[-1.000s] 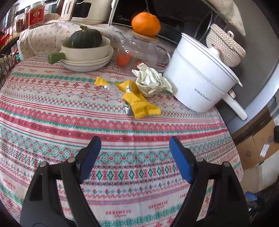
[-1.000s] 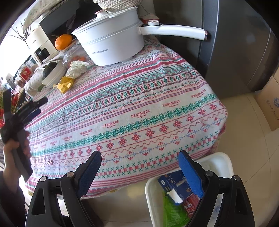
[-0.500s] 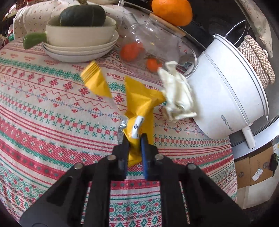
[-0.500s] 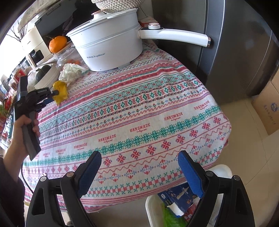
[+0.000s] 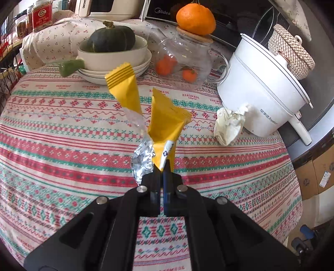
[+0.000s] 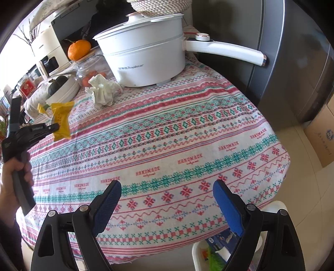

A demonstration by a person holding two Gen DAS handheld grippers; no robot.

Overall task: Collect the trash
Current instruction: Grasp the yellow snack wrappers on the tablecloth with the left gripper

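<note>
Trash collection looked about midway. On the left, the left gripper (image 5: 162, 170) was clamped on the lower end of a yellow wrapper (image 5: 165, 129), lifted clear of the tablecloth (image 5: 62, 150), with a torn yellow strip and a crumple of silver foil hanging off it. The right-wrist view showed the same wrapper (image 6: 61, 121) held above the cloth, near the table's left side. Further right, a crumpled tissue (image 5: 228, 125) lay on the cloth just beside the white pot (image 5: 261, 93), untouched, so that piece was left to do. The right gripper (image 6: 166, 205) hovered over the near table edge with its fingers spread wide and nothing between them. Below it, at the lower right, a white bin (image 6: 197, 252) stood on the floor by the table, with some packaging and something green already inside; in my judgement the wrapper was bound for it, then the tissue.

As for the surface, the table was round-edged and covered by a striped woven cloth in red and green. At its far side, left to right, stood stacked bowls holding a dark squash (image 5: 110, 38), a glass jar (image 5: 185, 62) with small oranges inside and one orange (image 5: 195, 18) on its lid, then the pot with its long handle. Behind them were kitchen appliances; to the right, a grey fridge (image 6: 292, 62) and cardboard boxes on a pale tile floor.
</note>
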